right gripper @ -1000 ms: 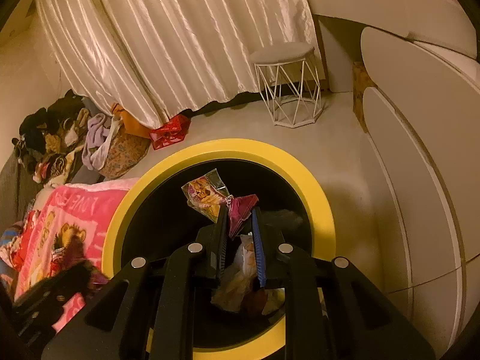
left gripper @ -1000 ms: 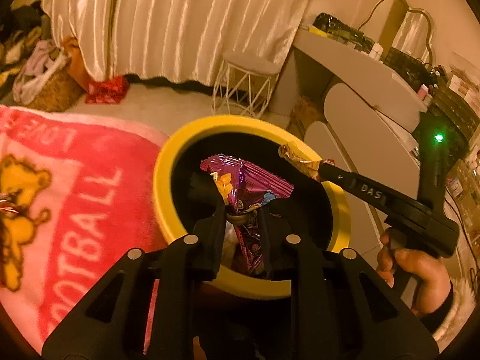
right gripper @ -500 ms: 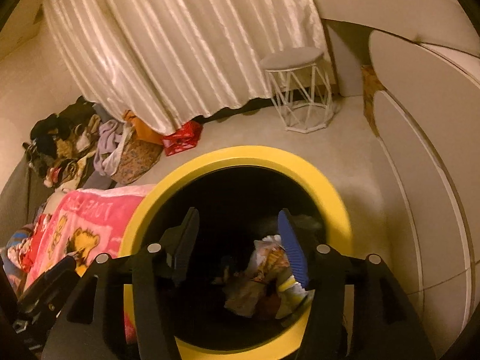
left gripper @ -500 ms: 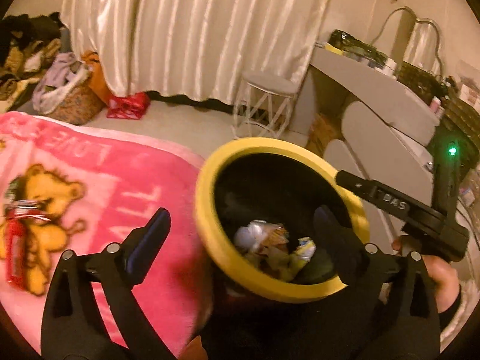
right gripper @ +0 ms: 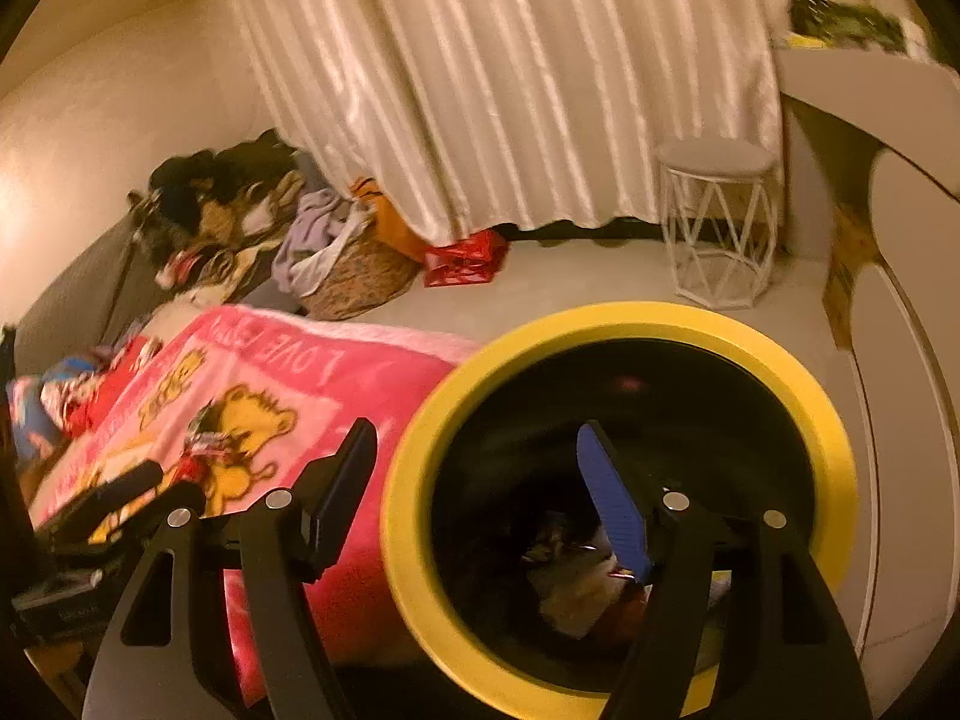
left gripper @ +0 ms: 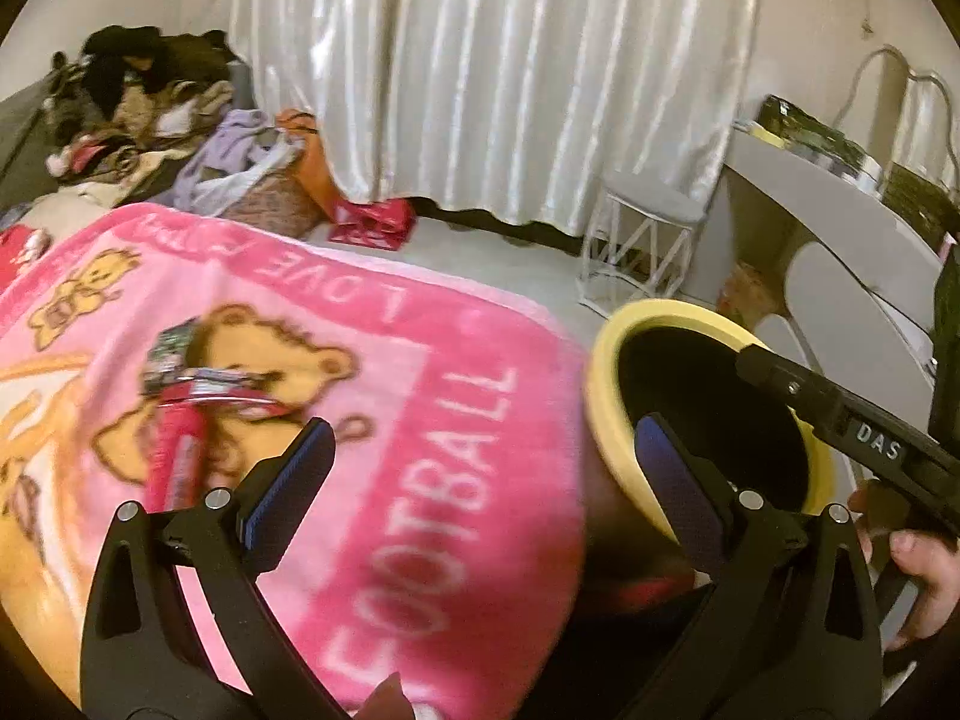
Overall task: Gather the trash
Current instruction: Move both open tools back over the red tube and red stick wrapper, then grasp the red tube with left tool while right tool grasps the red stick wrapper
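A black trash bin with a yellow rim stands beside the bed; crumpled wrappers lie at its bottom. The bin's rim also shows at the right of the left wrist view. My left gripper is open and empty over the pink blanket. A red wrapper and a silvery wrapper lie on the blanket to its left. My right gripper is open and empty above the bin's left rim; its arm crosses over the bin.
A white wire stool stands by the curtain. A basket of clothes and a red bag sit on the floor. White furniture lines the right side.
Both grippers opened and dropped their wrappers into the bin. The left gripper has swung left over the blanket; the right one has shifted left over the bin's rim.
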Tool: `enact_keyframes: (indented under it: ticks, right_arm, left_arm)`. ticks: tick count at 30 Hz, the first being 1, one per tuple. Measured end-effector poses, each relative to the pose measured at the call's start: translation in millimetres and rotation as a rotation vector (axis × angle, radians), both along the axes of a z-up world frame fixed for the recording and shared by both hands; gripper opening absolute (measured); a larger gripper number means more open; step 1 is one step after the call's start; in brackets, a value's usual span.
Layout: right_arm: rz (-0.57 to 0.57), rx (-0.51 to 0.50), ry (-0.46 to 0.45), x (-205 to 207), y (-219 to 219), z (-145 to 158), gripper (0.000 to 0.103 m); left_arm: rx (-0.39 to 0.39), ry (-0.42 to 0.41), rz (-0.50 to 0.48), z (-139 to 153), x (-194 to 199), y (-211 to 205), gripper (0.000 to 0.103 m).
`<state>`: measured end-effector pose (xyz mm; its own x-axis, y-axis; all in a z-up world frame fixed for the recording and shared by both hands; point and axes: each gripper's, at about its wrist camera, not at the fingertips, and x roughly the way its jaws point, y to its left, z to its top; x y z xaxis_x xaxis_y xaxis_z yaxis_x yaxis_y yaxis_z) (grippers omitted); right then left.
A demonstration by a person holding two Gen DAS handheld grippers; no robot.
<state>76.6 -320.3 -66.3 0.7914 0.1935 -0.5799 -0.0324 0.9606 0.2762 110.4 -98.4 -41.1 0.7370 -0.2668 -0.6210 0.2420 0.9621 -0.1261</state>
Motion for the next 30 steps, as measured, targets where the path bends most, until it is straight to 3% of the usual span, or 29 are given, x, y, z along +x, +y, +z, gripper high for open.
enact_keyframes:
  ticks: [18, 28, 30]
  right_arm:
    - [0.336, -0.08, 0.056, 47, 119, -4, 0.067]
    - [0.493, -0.127, 0.101, 86, 181, -15, 0.063]
    - [0.515, -0.125, 0.124, 94, 193, -21, 0.057]
  left_arm:
    - [-0.045, 0.053, 0.254, -14, -2, 119, 0.092]
    - [-0.08, 0.126, 0.329, -36, -1, 163, 0.092]
    - [-0.102, 0.148, 0.322, -42, 1, 168, 0.083]
